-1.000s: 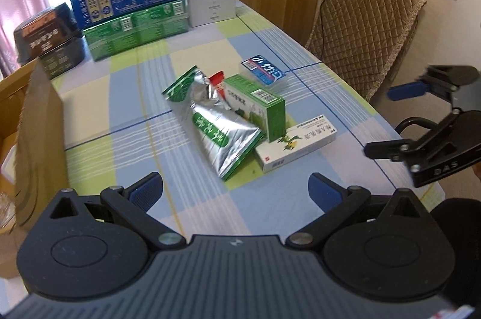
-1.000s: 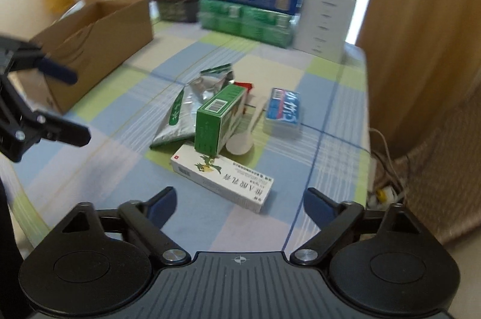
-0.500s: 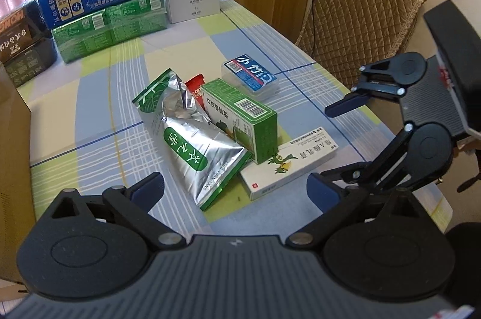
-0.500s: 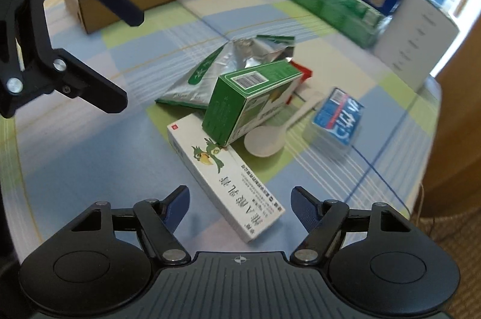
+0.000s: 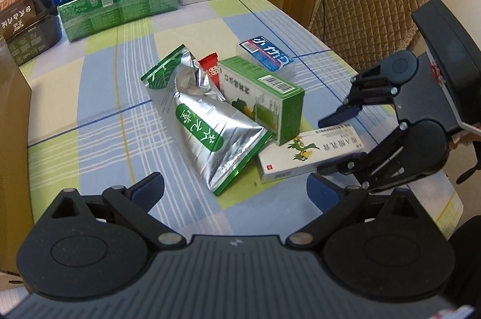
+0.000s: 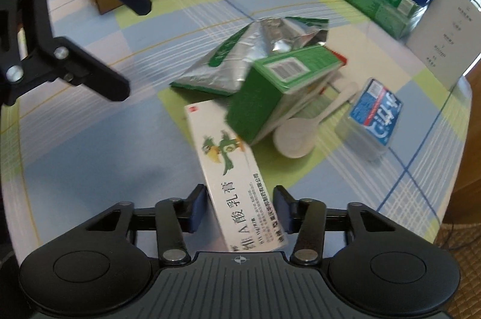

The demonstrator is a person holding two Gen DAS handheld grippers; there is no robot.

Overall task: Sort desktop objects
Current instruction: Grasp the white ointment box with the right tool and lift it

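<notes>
Right hand-held gripper [image 6: 240, 206], jaws just closing, straddling near end of the white ointment box [image 6: 231, 168] on the worktop [image 6: 90, 156]; pads near, contact unclear. Squeeze squarely, lift clear of leaning green carton [image 6: 282, 90]. Left hand-held gripper [image 5: 234, 189] wide open, empty.

We see a small heap on the checked surface [image 5: 99, 96]. A silver foil pouch [image 5: 207, 126] with green label lies flat, its top torn open. A green box [image 5: 261, 96] leans tilted against it, one end resting on a long white box [image 6: 231, 168] with a bird drawing. Behind are a red sachet [image 5: 209, 68], a white plastic spoon [image 6: 303, 126] and, far right, a clear case with blue label [image 6: 375, 117].
</notes>
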